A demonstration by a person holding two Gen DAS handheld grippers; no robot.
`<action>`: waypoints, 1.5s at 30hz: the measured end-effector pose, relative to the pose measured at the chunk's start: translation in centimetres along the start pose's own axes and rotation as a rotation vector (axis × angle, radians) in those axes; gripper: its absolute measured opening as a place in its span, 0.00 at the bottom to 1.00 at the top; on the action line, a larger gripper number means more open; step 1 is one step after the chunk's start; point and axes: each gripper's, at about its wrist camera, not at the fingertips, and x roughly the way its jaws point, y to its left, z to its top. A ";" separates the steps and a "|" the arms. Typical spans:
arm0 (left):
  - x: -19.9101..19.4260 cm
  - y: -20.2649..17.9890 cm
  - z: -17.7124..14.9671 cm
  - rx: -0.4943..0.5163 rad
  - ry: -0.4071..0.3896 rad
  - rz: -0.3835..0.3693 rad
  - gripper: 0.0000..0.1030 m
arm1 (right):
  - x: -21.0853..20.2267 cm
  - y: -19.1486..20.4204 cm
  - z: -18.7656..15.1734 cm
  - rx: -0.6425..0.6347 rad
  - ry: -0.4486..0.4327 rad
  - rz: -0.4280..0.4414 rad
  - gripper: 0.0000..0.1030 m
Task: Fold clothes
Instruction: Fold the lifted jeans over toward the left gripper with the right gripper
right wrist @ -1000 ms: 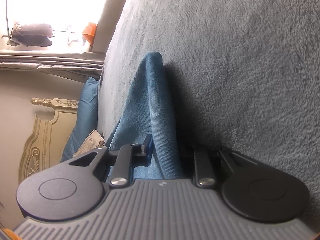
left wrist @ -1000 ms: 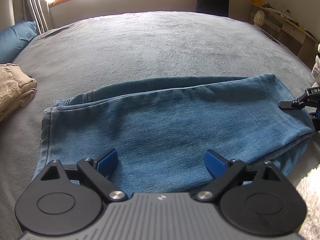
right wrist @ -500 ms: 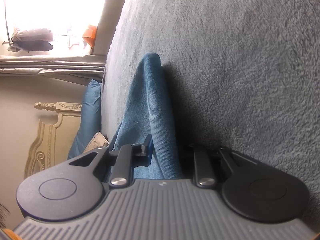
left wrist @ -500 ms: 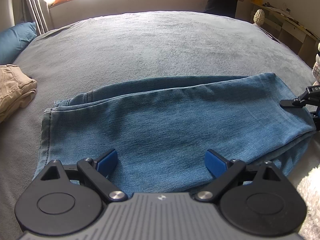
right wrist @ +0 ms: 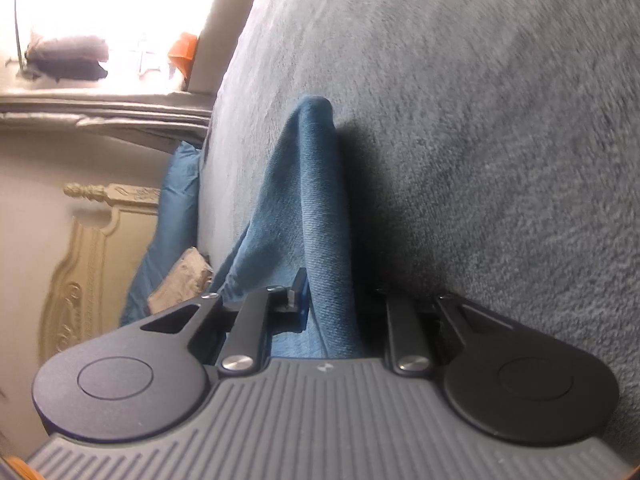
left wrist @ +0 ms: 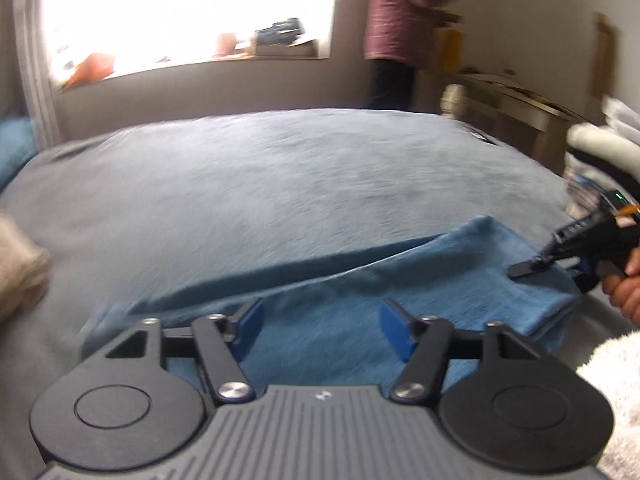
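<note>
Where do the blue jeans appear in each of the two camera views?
Left wrist view: the blue jeans lie across the lower middle, from the camera's own fingers to the right edge.
Right wrist view: the blue jeans rise in the centre as a narrow fold.
Shared landmark: the grey blanket.

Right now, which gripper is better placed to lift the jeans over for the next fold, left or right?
Right. The right gripper is already shut on one end of the jeans, with denim pinched between its fingers. The left gripper is closing over the near edge with no visible grip on the cloth yet.
</note>
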 end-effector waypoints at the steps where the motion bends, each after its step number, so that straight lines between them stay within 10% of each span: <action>1: 0.8 -0.3 0.1 0.027 0.004 -0.025 0.55 | -0.1 -0.2 -0.1 0.006 0.001 0.006 0.16; 12: 4.9 -1.4 -2.3 0.162 0.078 -0.045 0.47 | -0.6 0.9 -0.6 -0.064 0.002 -0.037 0.12; 26: 4.4 -2.1 -2.6 0.210 0.048 -0.006 0.50 | -1.5 17.2 -3.1 -0.427 0.010 -0.060 0.07; 45: 9.3 0.7 2.3 0.018 0.122 0.075 0.59 | 0.1 21.5 -6.4 -0.474 0.040 -0.066 0.07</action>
